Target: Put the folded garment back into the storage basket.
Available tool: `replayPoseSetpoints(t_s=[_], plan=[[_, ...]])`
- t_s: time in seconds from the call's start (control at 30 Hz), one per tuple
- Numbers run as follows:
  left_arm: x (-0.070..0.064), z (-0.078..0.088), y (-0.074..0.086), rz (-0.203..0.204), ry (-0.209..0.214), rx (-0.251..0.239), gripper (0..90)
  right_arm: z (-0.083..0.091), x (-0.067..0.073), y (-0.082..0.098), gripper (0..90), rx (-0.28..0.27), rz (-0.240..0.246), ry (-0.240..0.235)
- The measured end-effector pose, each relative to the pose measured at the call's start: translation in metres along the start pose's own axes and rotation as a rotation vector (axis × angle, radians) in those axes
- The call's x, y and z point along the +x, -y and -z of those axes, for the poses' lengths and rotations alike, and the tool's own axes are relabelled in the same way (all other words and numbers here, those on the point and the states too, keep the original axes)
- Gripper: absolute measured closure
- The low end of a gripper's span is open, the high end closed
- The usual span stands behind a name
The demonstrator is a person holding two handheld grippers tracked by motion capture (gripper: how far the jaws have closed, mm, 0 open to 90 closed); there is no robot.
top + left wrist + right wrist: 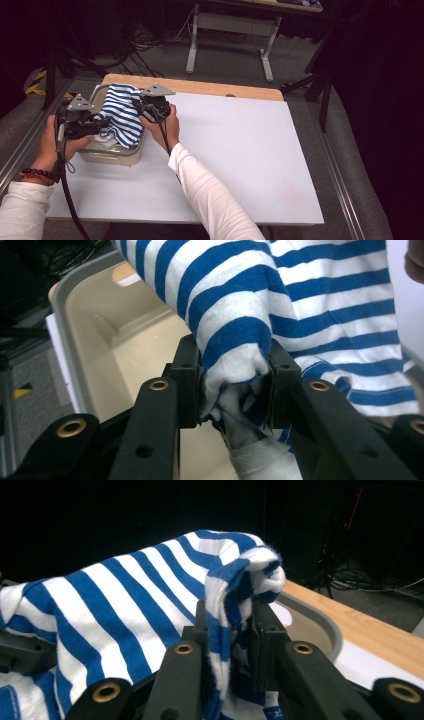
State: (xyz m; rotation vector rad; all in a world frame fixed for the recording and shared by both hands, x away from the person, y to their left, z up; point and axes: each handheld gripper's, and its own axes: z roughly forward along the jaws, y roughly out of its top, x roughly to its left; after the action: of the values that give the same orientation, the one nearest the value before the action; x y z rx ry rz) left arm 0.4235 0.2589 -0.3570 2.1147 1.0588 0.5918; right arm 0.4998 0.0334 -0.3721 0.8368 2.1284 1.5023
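Both tools, left (232,385) and right (227,630), each pinching unlabelled blue-striped cloth (122,112) above beige bin (107,155).

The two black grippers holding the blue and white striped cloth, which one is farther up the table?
The right gripper, gripping the cloth near the beige bin's far end.

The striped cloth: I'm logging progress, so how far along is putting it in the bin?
Done: both tools grip the striped cloth, the left tool and right tool each shut on a bunched fold. In hand: it hangs over the beige bin. Left: lowering it inside and letting go.
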Motion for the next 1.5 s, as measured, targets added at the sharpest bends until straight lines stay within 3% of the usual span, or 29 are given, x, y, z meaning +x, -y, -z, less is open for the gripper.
replayPoseSetpoints(t_s=[0.1, 0.17, 0.6, 0.93, 1.03, 1.1, 1.3, 1.37, 1.5], plan=[[0.006, -0.004, 0.002, 0.015, -0.002, 0.014, 66.8, -0.005, 0.002, 0.001, 76.6, 0.007, 0.005, 0.004], [0.009, -0.01, 0.003, 0.017, -0.007, 0.048, 66.5, -0.012, 0.003, 0.005, 76.5, 0.023, 0.005, 0.008], [0.01, -0.034, 0.004, 0.0, -0.031, 0.129, 65.2, -0.026, -0.002, 0.018, 75.2, 0.074, -0.006, 0.024], [0.007, -0.044, 0.0, -0.031, -0.074, 0.22, 64.4, -0.028, -0.006, 0.022, 67.8, 0.093, -0.004, 0.031], [0.006, -0.046, 0.0, -0.034, -0.084, 0.244, 62.6, -0.028, -0.007, 0.023, 61.5, 0.103, -0.006, 0.036], [0.005, -0.047, 0.0, -0.04, -0.092, 0.25, 61.4, -0.023, -0.009, 0.023, 54.7, 0.101, -0.017, 0.054], [0.005, -0.048, 0.0, -0.027, -0.125, 0.264, 53.7, -0.013, -0.012, 0.02, 50.1, 0.072, -0.005, 0.068], [0.005, -0.047, 0.0, -0.02, -0.133, 0.257, 47.8, -0.003, -0.012, 0.018, 49.7, 0.041, 0.011, 0.085], [0.005, -0.043, -0.001, -0.016, -0.151, 0.206, 47.4, 0.019, -0.012, 0.019, 48.9, 0.02, 0.054, 0.079]])
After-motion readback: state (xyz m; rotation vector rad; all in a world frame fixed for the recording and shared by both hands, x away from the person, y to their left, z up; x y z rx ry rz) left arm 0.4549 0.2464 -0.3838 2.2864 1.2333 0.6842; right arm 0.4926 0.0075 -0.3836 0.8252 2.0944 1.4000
